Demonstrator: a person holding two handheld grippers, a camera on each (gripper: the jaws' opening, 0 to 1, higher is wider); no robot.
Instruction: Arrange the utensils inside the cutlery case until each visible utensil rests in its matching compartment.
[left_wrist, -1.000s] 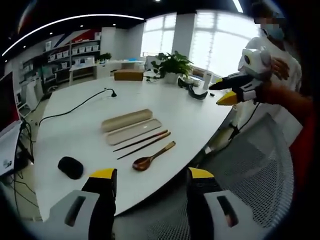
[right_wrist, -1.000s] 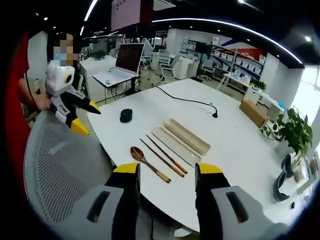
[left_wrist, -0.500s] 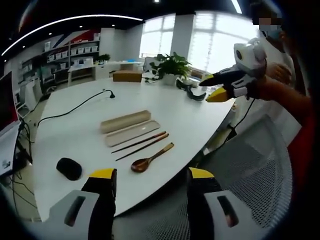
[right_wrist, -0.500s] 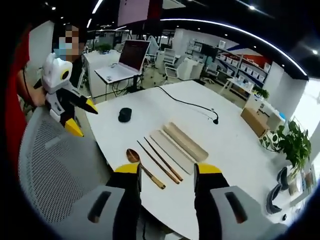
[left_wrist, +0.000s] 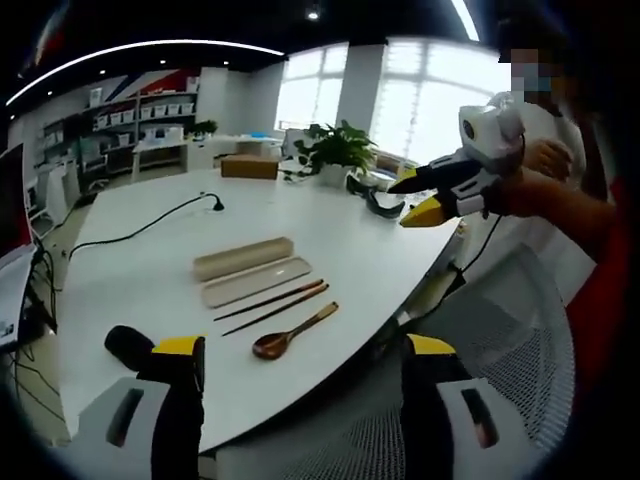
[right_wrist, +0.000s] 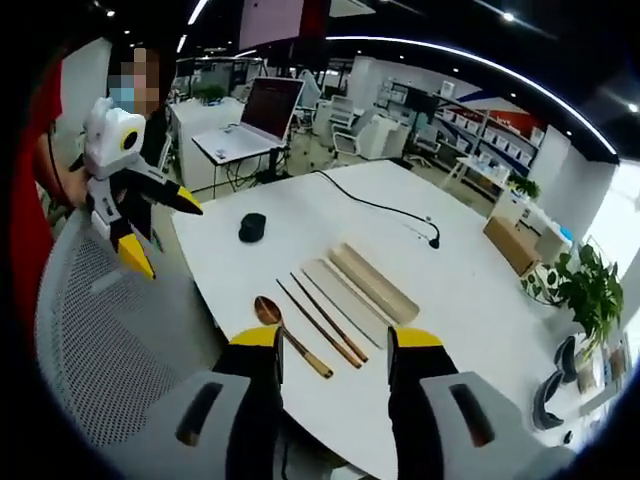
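I'm hovering both grippers, left gripper (left_wrist: 300, 365) and right gripper (right_wrist: 330, 355), fingers apart and empty, eyeing the thin, stiff, likely slippery chopsticks (right_wrist: 325, 322) between wooden spoon (right_wrist: 291, 335) and open cutlery case (right_wrist: 362, 285), planning a mid-length pinch.

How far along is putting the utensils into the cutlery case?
Nothing is packed yet. The spoon and chopsticks lie on the table beside the open case tray, with the lid alongside it. Nothing is in hand: the left hand-held gripper and the right hand-held gripper are open, off the table. All utensils remain to place.
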